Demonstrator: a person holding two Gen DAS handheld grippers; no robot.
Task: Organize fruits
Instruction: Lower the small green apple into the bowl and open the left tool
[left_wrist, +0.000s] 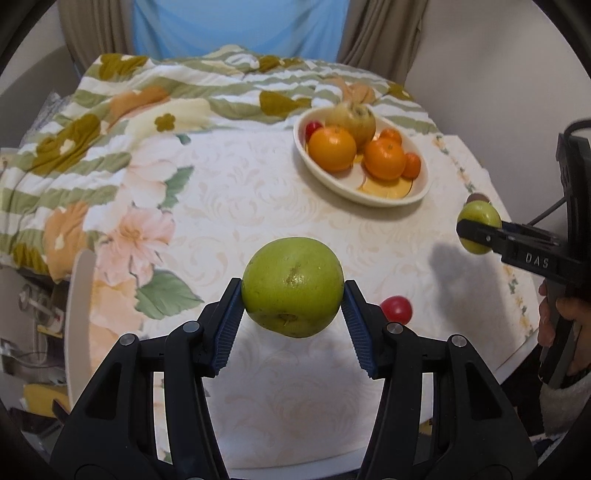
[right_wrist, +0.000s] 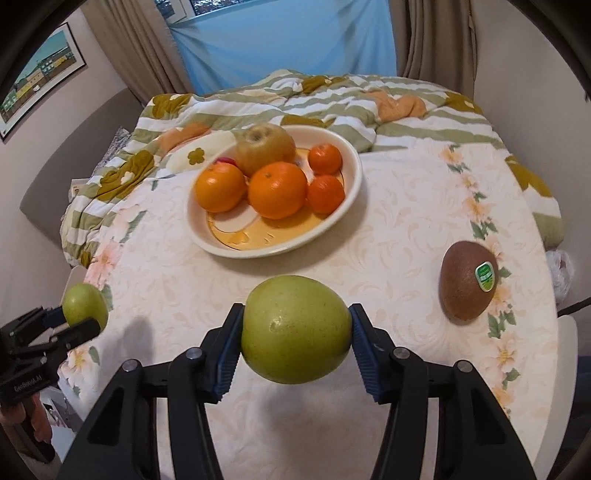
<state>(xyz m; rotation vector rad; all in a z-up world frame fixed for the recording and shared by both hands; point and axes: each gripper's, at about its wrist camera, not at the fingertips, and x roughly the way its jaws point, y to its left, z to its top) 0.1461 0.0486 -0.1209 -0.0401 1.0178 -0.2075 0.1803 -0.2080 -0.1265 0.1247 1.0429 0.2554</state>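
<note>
**Both grippers carrying green fruit, bowl not yet reached**

Left gripper (left_wrist: 292, 306): jaws pinch a green apple (left_wrist: 292, 286) across its middle, blue ribbed pads (left_wrist: 229, 325) pressed to either flank. The fruit hangs clear of the tablecloth (left_wrist: 258, 192), its shadow on the cloth beneath. A grip at the widest part looks chosen so the round skin cannot roll out.

Right gripper (right_wrist: 295, 338): jaws likewise clamped on a second green fruit (right_wrist: 295, 328), pads tight on both sides, fruit off the cloth. In the left view this gripper shows at the right edge, a person's hand (left_wrist: 561, 321) around its handle.

The white bowl (right_wrist: 354, 184) sits toward the far side of the table. It holds two large oranges (right_wrist: 277, 190), two small mandarins (right_wrist: 325, 158), a yellowish fruit (right_wrist: 266, 147) at the back and something small and red tucked behind. By my reading the bowl is the gathering place and both green fruits are bound for it. Bare floor shows at the near side of the bowl, so room remains.

Still loose on the cloth: a brown kiwi (right_wrist: 467, 284) with a green sticker, well right of the bowl, and a small red fruit (left_wrist: 396, 309) just behind the left gripper's right finger.

Surface: round table, pale cloth with a leaf-pattern weave and a floral border. A quilt (left_wrist: 110, 122) with green stripes and flowers is heaped over the far half, close behind the bowl.

Room: blue sheet (right_wrist: 288, 48) over a window between beige curtains, framed picture (right_wrist: 40, 70) on the left wall, a white chair back (left_wrist: 79, 325) at the table's edge.
</note>
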